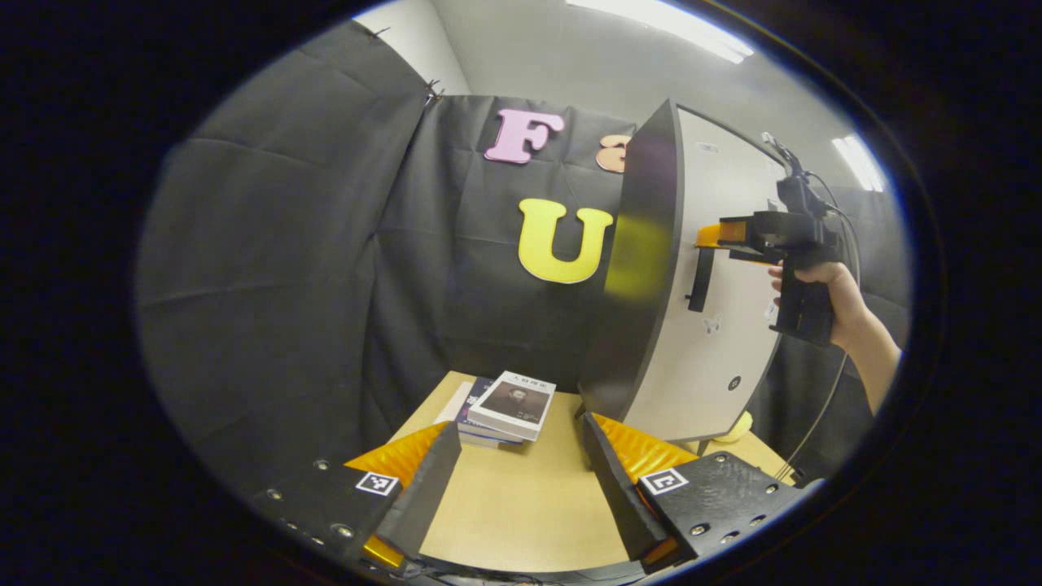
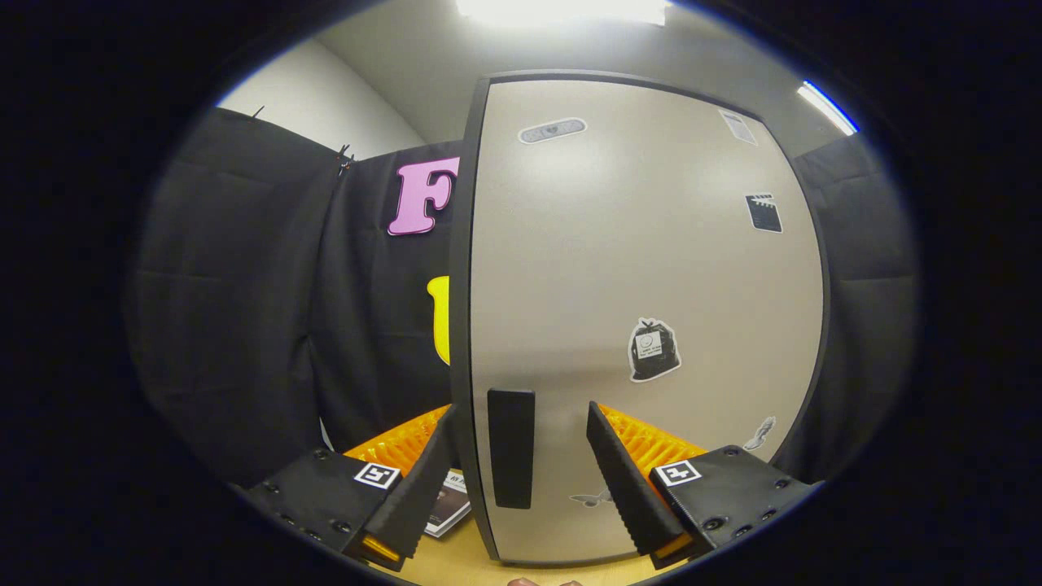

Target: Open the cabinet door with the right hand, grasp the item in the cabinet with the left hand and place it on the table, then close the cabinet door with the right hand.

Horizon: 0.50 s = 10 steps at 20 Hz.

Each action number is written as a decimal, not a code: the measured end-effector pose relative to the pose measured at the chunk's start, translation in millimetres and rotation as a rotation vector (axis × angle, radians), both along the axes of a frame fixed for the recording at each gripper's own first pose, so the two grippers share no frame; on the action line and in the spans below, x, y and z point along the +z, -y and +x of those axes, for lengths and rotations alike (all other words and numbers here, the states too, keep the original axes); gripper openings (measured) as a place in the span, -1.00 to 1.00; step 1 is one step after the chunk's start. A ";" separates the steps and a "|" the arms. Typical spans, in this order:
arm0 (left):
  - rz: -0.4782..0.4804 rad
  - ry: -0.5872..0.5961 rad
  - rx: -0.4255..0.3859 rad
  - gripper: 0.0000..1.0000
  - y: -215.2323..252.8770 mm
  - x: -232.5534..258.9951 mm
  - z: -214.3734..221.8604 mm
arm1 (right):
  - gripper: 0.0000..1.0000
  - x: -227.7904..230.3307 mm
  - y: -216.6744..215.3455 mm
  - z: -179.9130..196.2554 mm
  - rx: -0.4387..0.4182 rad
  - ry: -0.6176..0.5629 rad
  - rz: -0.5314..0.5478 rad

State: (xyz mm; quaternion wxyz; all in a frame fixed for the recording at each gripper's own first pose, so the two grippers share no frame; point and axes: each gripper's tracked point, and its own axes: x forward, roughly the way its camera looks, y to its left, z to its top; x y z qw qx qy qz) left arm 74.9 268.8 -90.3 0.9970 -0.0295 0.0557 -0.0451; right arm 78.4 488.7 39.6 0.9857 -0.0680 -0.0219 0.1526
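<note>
Two spread fingers of the right gripper (image 2: 517, 480) bracket the black bar handle (image 2: 510, 458) near the grey cabinet door's (image 2: 643, 268) free edge without pinching it, so a skewed push could slide them off the handle. The left gripper (image 1: 521, 480) hangs wide open and empty, and the small stack of books (image 1: 509, 407) lies at the pale wooden table's (image 1: 521, 521) far edge beside the cabinet, near enough that the door might clip it.

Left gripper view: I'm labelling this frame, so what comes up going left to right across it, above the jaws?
Stack of books → cabinet door → door handle → right gripper → hand.
</note>
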 end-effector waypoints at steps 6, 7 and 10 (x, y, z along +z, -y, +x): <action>0.030 0.018 0.015 0.80 -4.6 -1.1 -0.1 | 0.66 -28.8 -7.2 8.6 -0.009 -0.084 -0.014; 0.029 0.015 0.011 0.80 -3.7 -2.6 -0.1 | 0.39 -30.8 -4.4 10.8 -0.025 -0.087 0.002; 0.027 0.003 0.015 0.80 -3.0 -9.6 -3.3 | -0.16 -32.4 -5.5 15.8 -0.036 -0.118 0.045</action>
